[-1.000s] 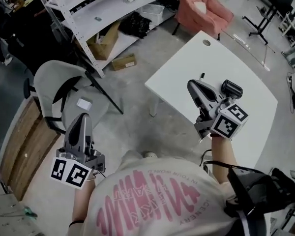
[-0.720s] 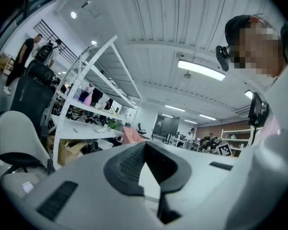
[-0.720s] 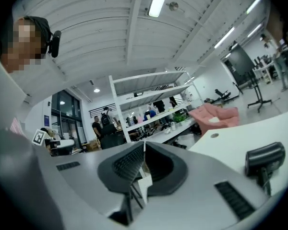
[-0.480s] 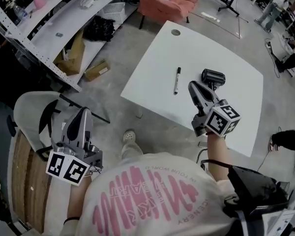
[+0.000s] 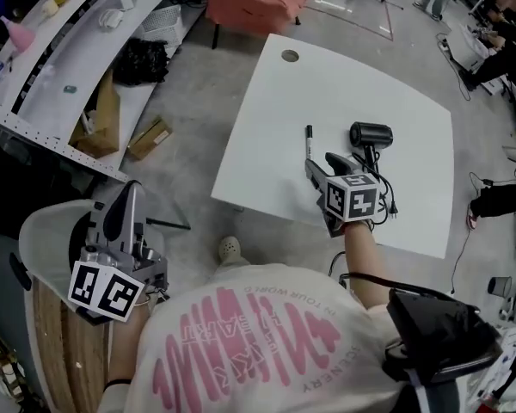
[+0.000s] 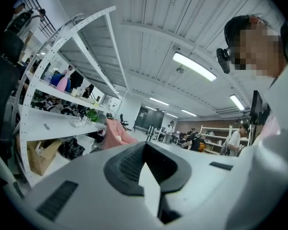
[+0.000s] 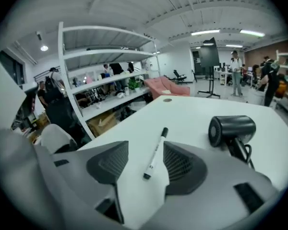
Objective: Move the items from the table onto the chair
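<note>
Two items are seen on the white table [image 5: 370, 76]: a marker pen [image 5: 309, 143] and, near it, a black hair dryer [image 5: 371, 135]. The pen is framed between the jaws of the right gripper [image 5: 320, 166], which are opening about halfway; it is not touched by the pads, and nothing is held. Well apart from the table, the left gripper [image 5: 131, 192] is held above the pale chair [image 5: 47, 218], its jaws pressed together on nothing.
</note>
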`<move>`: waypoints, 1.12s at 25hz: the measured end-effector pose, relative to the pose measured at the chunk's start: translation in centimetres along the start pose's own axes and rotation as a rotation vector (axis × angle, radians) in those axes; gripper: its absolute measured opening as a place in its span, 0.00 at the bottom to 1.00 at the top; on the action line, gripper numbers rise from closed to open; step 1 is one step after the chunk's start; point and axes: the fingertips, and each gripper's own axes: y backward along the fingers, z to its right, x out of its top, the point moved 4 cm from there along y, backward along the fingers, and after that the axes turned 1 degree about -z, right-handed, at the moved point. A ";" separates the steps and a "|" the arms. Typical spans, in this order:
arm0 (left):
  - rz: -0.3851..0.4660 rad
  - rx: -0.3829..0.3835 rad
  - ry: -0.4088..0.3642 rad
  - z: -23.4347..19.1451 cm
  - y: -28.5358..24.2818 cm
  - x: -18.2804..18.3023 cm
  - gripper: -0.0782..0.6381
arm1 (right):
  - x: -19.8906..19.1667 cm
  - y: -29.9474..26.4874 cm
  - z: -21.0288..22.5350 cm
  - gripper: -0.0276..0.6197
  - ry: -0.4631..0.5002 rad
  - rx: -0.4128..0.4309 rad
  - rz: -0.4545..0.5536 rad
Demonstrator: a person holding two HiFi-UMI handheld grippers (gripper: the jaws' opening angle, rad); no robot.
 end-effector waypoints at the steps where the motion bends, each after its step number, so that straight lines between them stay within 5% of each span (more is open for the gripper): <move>1: -0.008 -0.011 0.000 -0.4 -0.4 -0.2 0.12 | -0.7 -0.7 0.4 0.38 -0.005 -0.038 -0.028; 12: -0.048 -0.050 0.019 -3.0 -2.6 -1.0 0.12 | -5.0 -4.4 1.3 0.37 -0.056 -0.195 -0.242; 16: -0.052 -0.055 0.027 -3.1 -2.7 -0.9 0.12 | -5.2 -3.9 1.5 0.19 -0.087 -0.232 -0.243; 23: -0.041 -0.054 0.031 -2.0 -2.3 -1.6 0.12 | -5.5 -2.5 1.6 0.17 -0.148 -0.178 -0.201; 28: -0.055 0.005 0.036 -1.1 -1.6 -2.2 0.12 | -3.2 -0.7 0.3 0.17 -0.155 -0.014 -0.064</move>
